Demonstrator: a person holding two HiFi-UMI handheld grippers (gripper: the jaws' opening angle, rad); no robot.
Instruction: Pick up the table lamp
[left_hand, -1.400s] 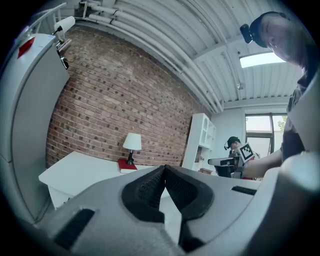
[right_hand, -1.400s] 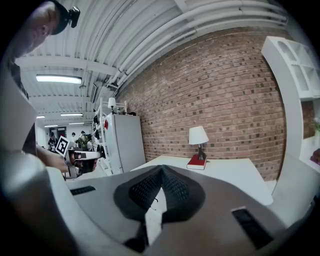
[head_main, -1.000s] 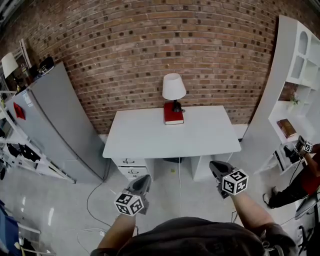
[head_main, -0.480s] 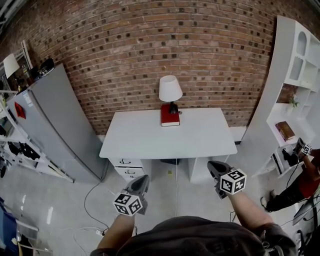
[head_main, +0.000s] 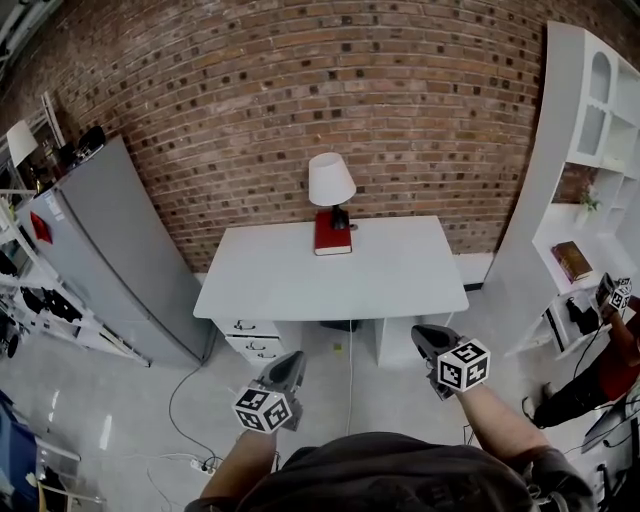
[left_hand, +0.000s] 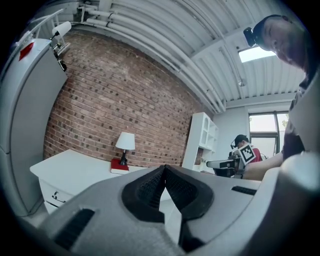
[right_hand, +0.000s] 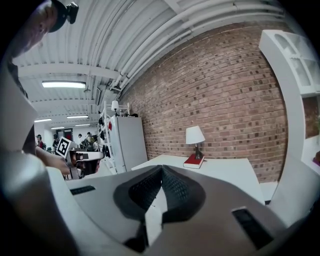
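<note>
Brick wall (head_main: 300, 100) backs worktop (head_main: 400, 280), table lamp (head_main: 331, 185) well ahead; my left hand-held gripper (head_main: 291, 358) and right hand-held gripper (head_main: 423, 333) closed, empty, so I must open one before reaching it.

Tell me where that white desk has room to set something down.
The desk is bare along its front edge and at both ends, toward the grey cabinet and the white shelf. Only the back middle, against the brick wall, is crowded: table lamp and red book.

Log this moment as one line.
left claw: shut, empty | right claw: shut, empty | table lamp: upright at back edge of desk, untouched
</note>
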